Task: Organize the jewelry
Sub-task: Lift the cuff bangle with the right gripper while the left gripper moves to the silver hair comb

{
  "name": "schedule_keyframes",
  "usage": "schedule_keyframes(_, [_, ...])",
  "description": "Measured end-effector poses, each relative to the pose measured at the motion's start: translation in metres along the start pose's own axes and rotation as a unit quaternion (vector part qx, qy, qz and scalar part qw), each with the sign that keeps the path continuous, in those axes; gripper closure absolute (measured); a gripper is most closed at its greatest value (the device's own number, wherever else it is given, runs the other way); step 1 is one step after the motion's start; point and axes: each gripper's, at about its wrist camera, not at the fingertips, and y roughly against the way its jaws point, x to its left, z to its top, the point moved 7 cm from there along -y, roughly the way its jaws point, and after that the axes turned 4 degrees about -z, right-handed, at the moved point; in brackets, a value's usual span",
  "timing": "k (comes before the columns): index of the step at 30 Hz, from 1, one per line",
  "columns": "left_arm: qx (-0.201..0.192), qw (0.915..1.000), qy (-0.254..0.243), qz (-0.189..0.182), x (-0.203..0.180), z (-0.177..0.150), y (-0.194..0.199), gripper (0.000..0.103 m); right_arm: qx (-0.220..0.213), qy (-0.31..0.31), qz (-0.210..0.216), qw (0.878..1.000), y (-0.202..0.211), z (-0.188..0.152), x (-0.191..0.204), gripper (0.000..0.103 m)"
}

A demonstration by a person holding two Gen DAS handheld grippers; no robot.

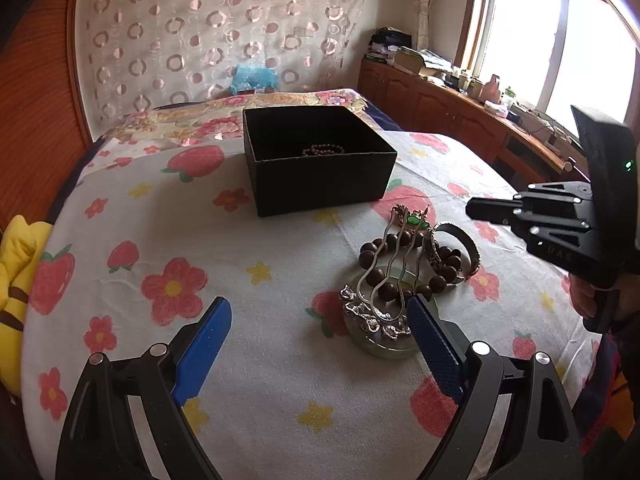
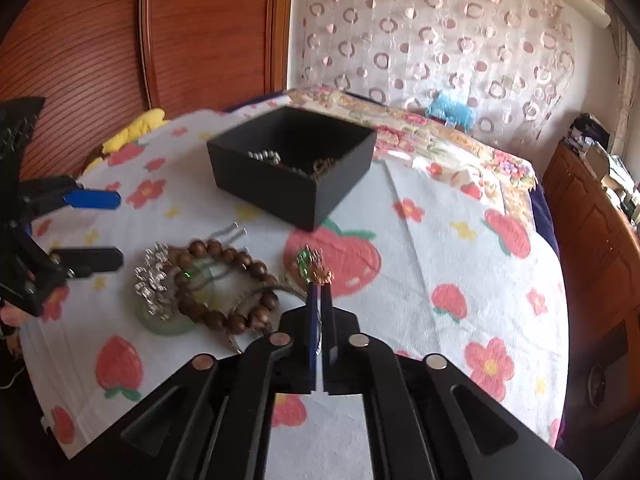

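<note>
Right gripper [image 2: 319, 286] pinches green-and-gold trinket [image 2: 313, 266] at its tips.
Left gripper [image 1: 320, 320] spread wide, jewelry pile [image 1: 404, 276] just ahead; black box [image 1: 320, 178] beyond, on bed.

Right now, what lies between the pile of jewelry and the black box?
Only bare flower-print cloth separates the jewelry pile from the black box. The left wrist view shows the gap best; the right wrist view agrees.
</note>
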Motion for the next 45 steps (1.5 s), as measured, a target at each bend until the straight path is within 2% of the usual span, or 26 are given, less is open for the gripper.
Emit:
schedule_keyframes(3, [0.001,1.0,-0.001,0.0,-0.001,-0.001,0.0,0.017,0.019,-0.003,0.021,1.0,-0.011,-0.005,0.002,0.1])
schedule_keyframes(8, [0.001,1.0,-0.002,0.002,0.0,0.0,-0.001,0.017,0.036,0.004,0.024,0.999,-0.023,-0.004,0.0,0.1])
schedule_keyframes(10, [0.001,1.0,-0.002,0.001,0.0,0.0,0.0,0.017,0.052,0.011,0.045,0.998,-0.029,-0.002,0.002,0.1])
schedule_keyframes(15, [-0.001,1.0,-0.002,0.001,0.001,0.001,0.001,0.017,0.057,0.02,0.065,0.996,-0.027,0.003,0.0,0.099])
schedule_keyframes(17, [0.0,1.0,-0.003,0.002,0.001,0.0,0.001,0.017,0.057,0.026,0.07,0.996,-0.024,0.003,0.002,0.092])
schedule_keyframes(18, [0.0,1.0,-0.002,0.001,0.001,0.0,0.001,0.017,0.057,0.028,0.072,0.995,-0.023,0.002,0.002,0.081])
schedule_keyframes(19, [0.0,1.0,-0.002,0.001,0.002,0.001,0.001,0.017,0.058,0.029,0.074,0.995,-0.022,0.002,0.003,0.075])
schedule_keyframes(20, [0.0,1.0,-0.001,0.001,0.002,0.001,0.002,0.017,0.058,0.032,0.076,0.995,-0.022,0.002,0.004,0.074])
schedule_keyframes(25, [0.0,1.0,-0.002,0.001,0.002,0.0,0.002,0.017,0.077,0.061,0.078,0.992,-0.028,-0.001,0.012,0.076])
schedule_keyframes(26, [0.0,1.0,-0.002,0.001,0.002,0.001,0.002,0.017,0.082,0.065,0.077,0.992,-0.031,0.0,0.013,0.08])
schedule_keyframes(27, [0.0,1.0,-0.003,0.001,0.002,0.001,0.002,0.017,0.086,0.067,0.079,0.991,-0.033,0.001,0.013,0.09])
schedule_keyframes(29, [0.0,1.0,-0.002,0.001,0.002,0.0,0.002,0.017,0.09,0.071,0.079,0.99,-0.035,0.0,0.013,0.091])
schedule_keyframes(31, [0.001,1.0,-0.003,0.001,0.002,0.0,0.002,0.017,0.092,0.079,0.084,0.989,-0.035,-0.002,0.015,0.098])
schedule_keyframes(45, [0.005,1.0,-0.002,-0.003,0.0,-0.001,-0.001,0.017,0.013,0.025,0.028,0.999,-0.001,-0.001,0.008,0.1])
